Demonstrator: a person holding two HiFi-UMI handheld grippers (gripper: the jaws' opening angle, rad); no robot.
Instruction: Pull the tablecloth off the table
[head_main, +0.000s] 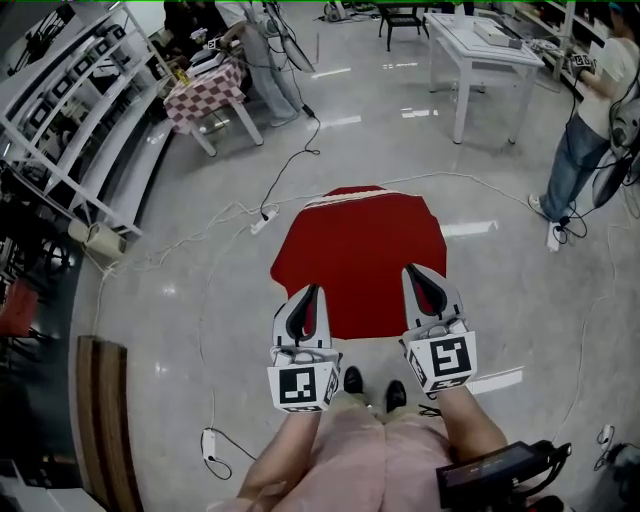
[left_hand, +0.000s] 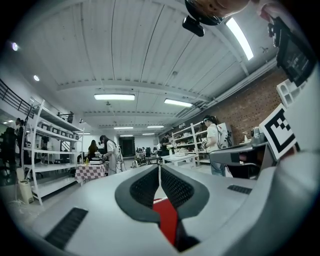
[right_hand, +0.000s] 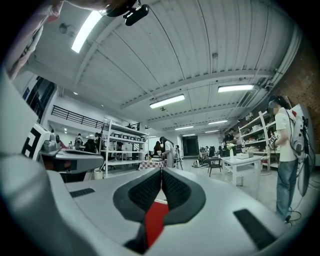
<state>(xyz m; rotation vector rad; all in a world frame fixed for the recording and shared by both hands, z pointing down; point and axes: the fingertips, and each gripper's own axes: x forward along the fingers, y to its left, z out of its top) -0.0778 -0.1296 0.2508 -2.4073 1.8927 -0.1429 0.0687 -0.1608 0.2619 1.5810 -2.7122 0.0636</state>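
The red tablecloth (head_main: 360, 250) is seen spread out flat above the grey floor (head_main: 180, 300), just ahead of the two claws, with a pale strip along its far edge. What lies under it cannot be made out. Its near edge is gripped at two points: the left claw (head_main: 312, 290) is clamped on the near left part and the right claw (head_main: 415, 270) on the near right part. In each gripper view the jaws are pressed together at the tips, with red cloth pinched between them. Both claws are held level, side by side and well apart. A checkered bench (head_main: 205, 92) is seen at the far left and a white bench (head_main: 480, 45) at the far right.
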